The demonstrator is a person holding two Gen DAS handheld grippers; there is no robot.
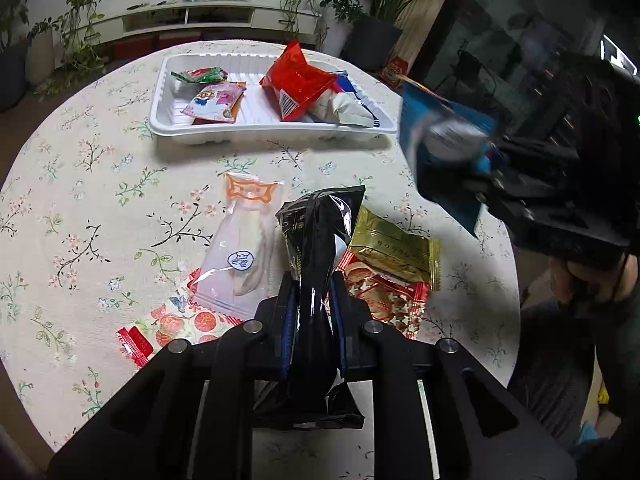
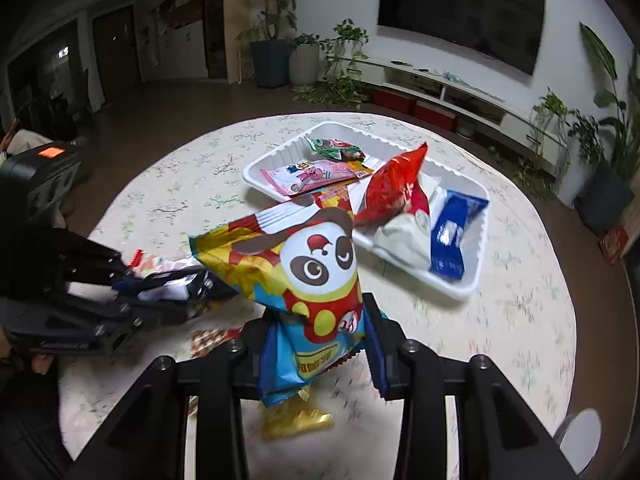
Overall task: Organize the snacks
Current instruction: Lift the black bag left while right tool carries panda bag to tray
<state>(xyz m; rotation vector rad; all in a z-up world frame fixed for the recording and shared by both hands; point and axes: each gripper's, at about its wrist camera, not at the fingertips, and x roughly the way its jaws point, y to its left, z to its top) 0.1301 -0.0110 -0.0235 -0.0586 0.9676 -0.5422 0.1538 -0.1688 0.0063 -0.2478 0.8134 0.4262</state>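
Carrying both packets trayward: left gripper [image 1: 313,304] pinching the black packet [image 1: 316,248], right gripper [image 2: 320,344] clamping the panda bag [image 2: 296,268]; drop them in the white tray's [image 1: 276,130] open middle.

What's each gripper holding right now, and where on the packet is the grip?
Left gripper is shut on the black packet, pinched across its middle. Right gripper is shut on the panda snack bag, gripped near its lower end, the rest sticking up.

The desk [image 1: 100,208] has a cream cloth with small flowers and dark twigs. The tray [image 1: 192,136] is white. One packet [image 1: 316,248] is glossy black, another packet [image 2: 304,272] is blue and yellow with a panda. The bag [image 1: 298,80] in the tray is red.
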